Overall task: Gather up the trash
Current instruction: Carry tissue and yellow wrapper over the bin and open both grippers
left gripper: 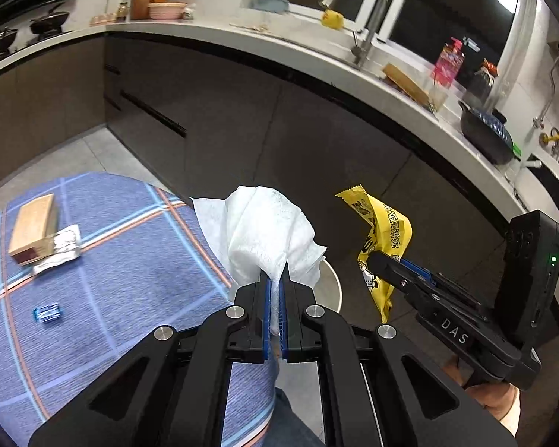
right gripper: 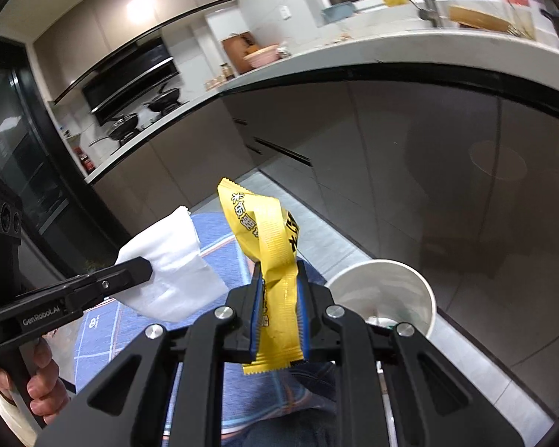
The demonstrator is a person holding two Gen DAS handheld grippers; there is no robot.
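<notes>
My left gripper (left gripper: 277,272) is shut on a crumpled white paper towel (left gripper: 264,231), held up past the table's right edge. The towel also shows in the right wrist view (right gripper: 167,260). My right gripper (right gripper: 279,272) is shut on a yellow snack wrapper (right gripper: 272,246), which also shows in the left wrist view (left gripper: 384,238). A white round trash bin (right gripper: 384,294) stands on the floor below and right of the right gripper; its rim peeks out behind the towel in the left wrist view (left gripper: 331,290).
A table with a blue plaid cloth (left gripper: 111,298) carries a brown box (left gripper: 31,229) on a silver foil wrapper (left gripper: 61,247) and a small blue packet (left gripper: 47,313). Dark kitchen cabinets (left gripper: 242,130) under a white countertop with a sink faucet (left gripper: 369,7) stand ahead.
</notes>
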